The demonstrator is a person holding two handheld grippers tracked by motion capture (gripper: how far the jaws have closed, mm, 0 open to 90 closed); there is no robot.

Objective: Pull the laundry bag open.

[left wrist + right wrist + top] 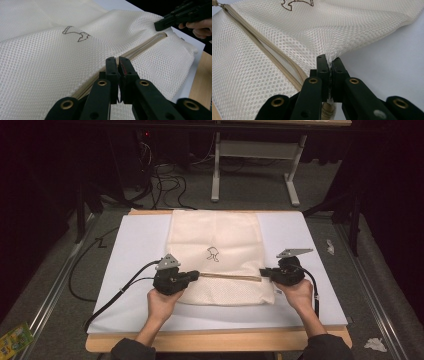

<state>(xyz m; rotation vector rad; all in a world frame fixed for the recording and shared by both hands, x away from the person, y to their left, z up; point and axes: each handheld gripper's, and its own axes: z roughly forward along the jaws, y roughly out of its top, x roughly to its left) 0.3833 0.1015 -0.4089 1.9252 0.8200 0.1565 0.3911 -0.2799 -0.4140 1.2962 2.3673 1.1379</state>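
Observation:
A cream mesh bag [215,245] with a small dark outline logo [213,254] lies flat on a white board [135,250]. A beige zipper [230,276] runs across its near part. My left gripper [196,274] is at the zipper's left end. In the left gripper view its jaws [117,60] are pressed together right on the zipper line [140,50], and what they pinch is hidden. My right gripper [262,272] is at the zipper's right end. Its jaws [329,60] are shut on a pinch of mesh [349,25] beside the zipper [262,42]. The right gripper [160,25] also shows far off in the left gripper view.
The board rests on a wooden table [215,340] with its edge close to the person. Cables [165,185] and a grey desk frame [255,165] stand on the floor behind. Crumpled paper [375,344] and a green packet [15,337] lie on the floor beside the table.

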